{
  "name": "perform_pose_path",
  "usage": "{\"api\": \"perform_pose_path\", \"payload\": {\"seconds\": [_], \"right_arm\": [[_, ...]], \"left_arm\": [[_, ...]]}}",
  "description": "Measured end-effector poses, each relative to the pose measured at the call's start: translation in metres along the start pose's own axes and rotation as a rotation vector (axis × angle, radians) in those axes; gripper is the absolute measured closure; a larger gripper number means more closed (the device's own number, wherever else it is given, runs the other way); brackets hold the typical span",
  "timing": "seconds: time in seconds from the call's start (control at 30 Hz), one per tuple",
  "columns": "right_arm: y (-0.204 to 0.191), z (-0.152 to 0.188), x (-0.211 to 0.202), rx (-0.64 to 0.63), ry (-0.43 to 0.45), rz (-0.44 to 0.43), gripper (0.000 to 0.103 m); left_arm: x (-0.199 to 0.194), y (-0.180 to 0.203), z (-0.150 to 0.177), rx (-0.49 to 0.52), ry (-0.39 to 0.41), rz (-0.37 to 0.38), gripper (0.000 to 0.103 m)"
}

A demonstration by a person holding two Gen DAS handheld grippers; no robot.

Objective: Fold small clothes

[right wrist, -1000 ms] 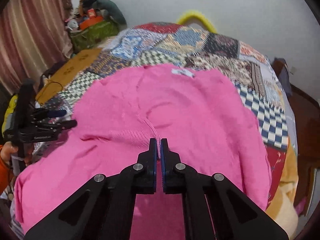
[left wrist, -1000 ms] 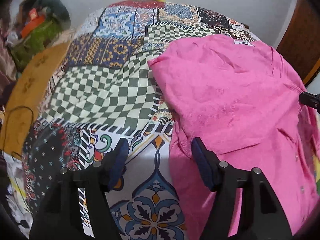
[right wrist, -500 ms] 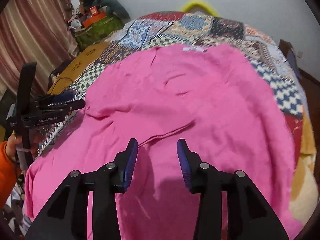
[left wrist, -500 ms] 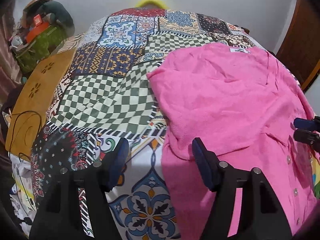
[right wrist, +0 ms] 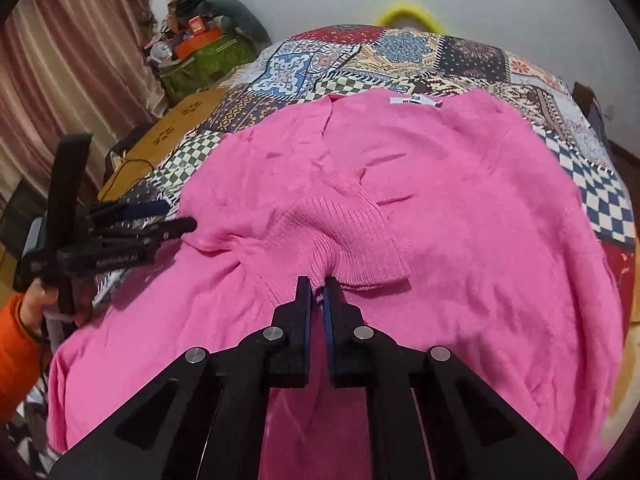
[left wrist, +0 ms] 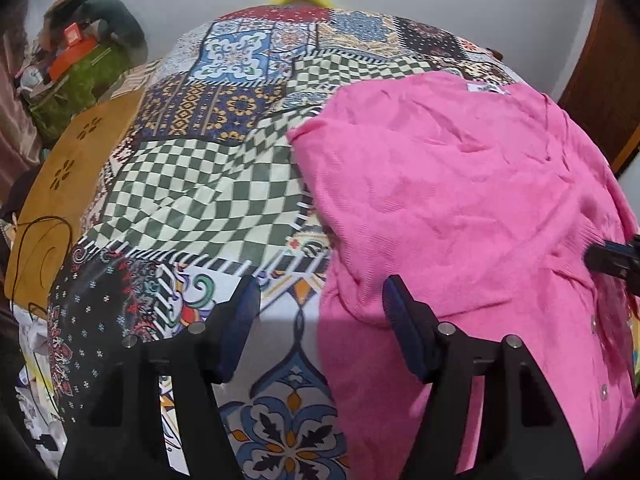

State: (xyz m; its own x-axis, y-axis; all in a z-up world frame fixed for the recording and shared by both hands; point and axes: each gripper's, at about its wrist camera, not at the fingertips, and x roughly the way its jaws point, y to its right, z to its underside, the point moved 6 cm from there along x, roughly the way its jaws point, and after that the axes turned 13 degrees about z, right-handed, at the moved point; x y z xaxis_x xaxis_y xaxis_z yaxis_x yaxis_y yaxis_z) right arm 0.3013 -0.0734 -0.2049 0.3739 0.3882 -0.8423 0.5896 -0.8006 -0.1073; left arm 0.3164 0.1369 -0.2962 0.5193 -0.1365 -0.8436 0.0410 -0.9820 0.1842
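A pink cardigan [right wrist: 460, 208] lies spread on a patchwork bedspread [left wrist: 192, 184]. The right gripper [right wrist: 317, 292] has its jaws pressed together on the ribbed sleeve cuff [right wrist: 352, 240], which is bunched up just ahead of its fingertips over the middle of the cardigan. The left gripper [left wrist: 320, 300] hangs with its jaws apart and nothing between them; the cardigan's edge lies under its right finger [left wrist: 404, 320], bare bedspread under the other. A hand [right wrist: 38, 300] in an orange sleeve [right wrist: 16, 360] holds the left gripper.
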Motion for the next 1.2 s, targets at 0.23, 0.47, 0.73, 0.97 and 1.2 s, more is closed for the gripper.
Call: {"api": "perform_pose_path", "payload": {"seconds": [0.23, 0.47, 0.73, 0.97, 1.2], "right_arm": [[0.018, 0.01, -0.021, 0.007, -0.008, 0.057, 0.098], [0.056, 0.021, -0.082, 0.088, 0.081, 0.157, 0.067], [0.129, 0.071, -0.143, 0.169, 0.145, 0.376, 0.054], [0.207, 0.143, -0.149, 0.346, 0.06, 0.501, 0.054], [0.243, 0.178, -0.124, 0.495, -0.008, 0.47, 0.054]], "left_arm": [[-0.005, -0.007, 0.002, -0.022, -0.009, -0.025, 0.038], [-0.06, 0.022, 0.008, 0.032, 0.062, 0.021, 0.039], [-0.107, 0.06, 0.016, 0.037, 0.122, 0.12, 0.037], [-0.111, 0.078, 0.025, 0.033, 0.121, 0.135, 0.037], [-0.102, 0.089, 0.029, 0.047, 0.097, 0.133, 0.037]]}}
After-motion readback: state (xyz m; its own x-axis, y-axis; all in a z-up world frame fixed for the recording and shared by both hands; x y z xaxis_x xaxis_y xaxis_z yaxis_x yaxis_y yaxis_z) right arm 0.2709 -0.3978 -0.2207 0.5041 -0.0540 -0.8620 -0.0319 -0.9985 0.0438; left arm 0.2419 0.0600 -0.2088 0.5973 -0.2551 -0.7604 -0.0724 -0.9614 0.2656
